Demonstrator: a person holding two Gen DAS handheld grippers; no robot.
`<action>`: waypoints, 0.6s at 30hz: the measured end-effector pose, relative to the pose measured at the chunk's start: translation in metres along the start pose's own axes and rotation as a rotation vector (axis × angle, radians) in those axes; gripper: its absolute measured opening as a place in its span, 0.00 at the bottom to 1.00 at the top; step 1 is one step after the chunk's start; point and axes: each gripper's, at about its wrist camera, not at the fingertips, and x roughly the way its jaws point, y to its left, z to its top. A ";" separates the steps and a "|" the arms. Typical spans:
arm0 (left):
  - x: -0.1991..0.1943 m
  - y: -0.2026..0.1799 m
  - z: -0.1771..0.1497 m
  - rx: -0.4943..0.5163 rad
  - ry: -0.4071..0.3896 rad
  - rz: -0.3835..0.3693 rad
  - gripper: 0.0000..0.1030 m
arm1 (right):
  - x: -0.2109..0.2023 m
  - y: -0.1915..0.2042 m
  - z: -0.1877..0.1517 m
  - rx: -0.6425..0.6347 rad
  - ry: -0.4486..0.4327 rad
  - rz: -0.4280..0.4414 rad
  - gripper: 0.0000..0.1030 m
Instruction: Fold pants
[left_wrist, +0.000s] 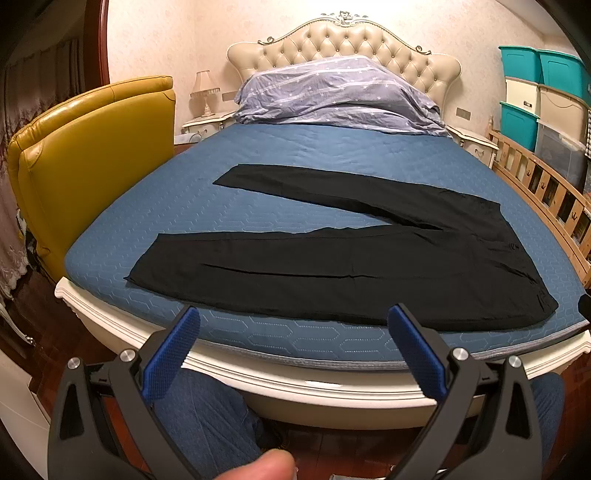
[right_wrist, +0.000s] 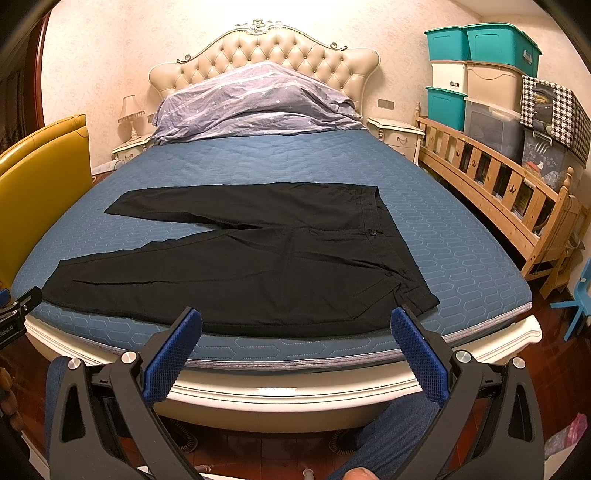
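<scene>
Black pants (left_wrist: 351, 266) lie flat on the blue mattress (left_wrist: 295, 147), legs spread apart toward the left, waistband at the right. They also show in the right wrist view (right_wrist: 258, 266), with the waistband button (right_wrist: 372, 232) visible. My left gripper (left_wrist: 293, 325) is open and empty, held over the bed's front edge near the lower leg. My right gripper (right_wrist: 295, 326) is open and empty, held over the front edge near the waist end. Neither touches the pants.
A bundled star-print duvet (left_wrist: 340, 96) lies by the headboard. A yellow armchair (left_wrist: 92, 155) stands left of the bed. A wooden rail (right_wrist: 498, 184) and stacked storage bins (right_wrist: 480, 81) stand at the right. A blue stool (right_wrist: 580, 306) stands on the floor at right.
</scene>
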 end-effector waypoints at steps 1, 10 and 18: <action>0.001 0.001 -0.001 0.000 0.001 0.000 0.99 | 0.000 0.000 0.000 0.000 0.000 0.000 0.96; 0.005 0.000 -0.003 -0.002 0.019 -0.002 0.99 | 0.008 0.000 -0.007 0.000 0.014 0.002 0.96; 0.048 0.005 -0.007 0.000 0.115 -0.015 0.99 | 0.078 -0.047 0.028 0.064 0.124 0.074 0.96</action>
